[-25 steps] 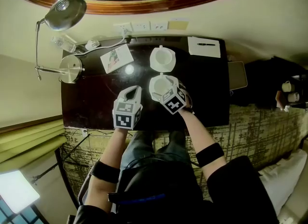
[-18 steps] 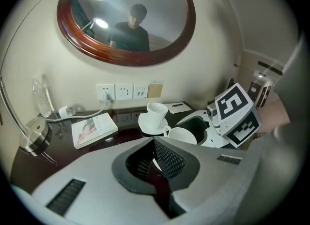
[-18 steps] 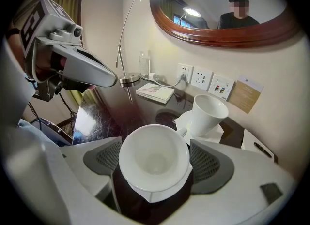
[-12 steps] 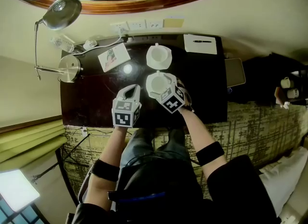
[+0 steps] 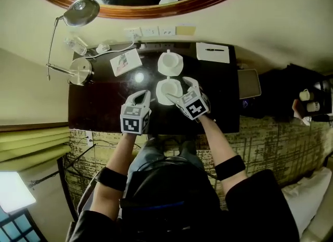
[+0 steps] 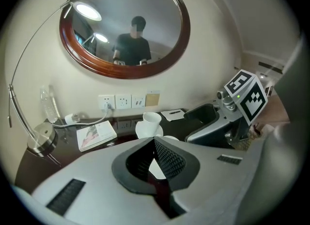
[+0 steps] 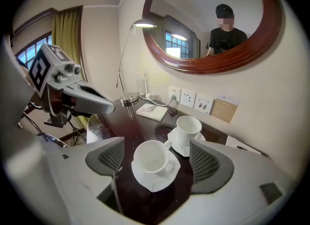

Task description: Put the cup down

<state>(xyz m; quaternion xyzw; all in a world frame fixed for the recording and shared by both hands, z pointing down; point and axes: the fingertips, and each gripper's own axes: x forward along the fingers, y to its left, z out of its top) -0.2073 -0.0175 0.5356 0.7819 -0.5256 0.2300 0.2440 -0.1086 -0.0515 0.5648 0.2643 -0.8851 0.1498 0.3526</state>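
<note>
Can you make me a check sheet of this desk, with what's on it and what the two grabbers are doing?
Surface: dark shiny desk.
Job's things: near cup upright on its saucer; far cup behind it.
Clutter: booklet, notepad with pen, lamp, clear bottle.
Grippers: left gripper shut, empty; right gripper open, jaws just closing a little, near cup between them, untouched.
Cables: white cable from the sockets.
Surroundings: oval mirror, yellow curtain, patterned carpet.
</note>
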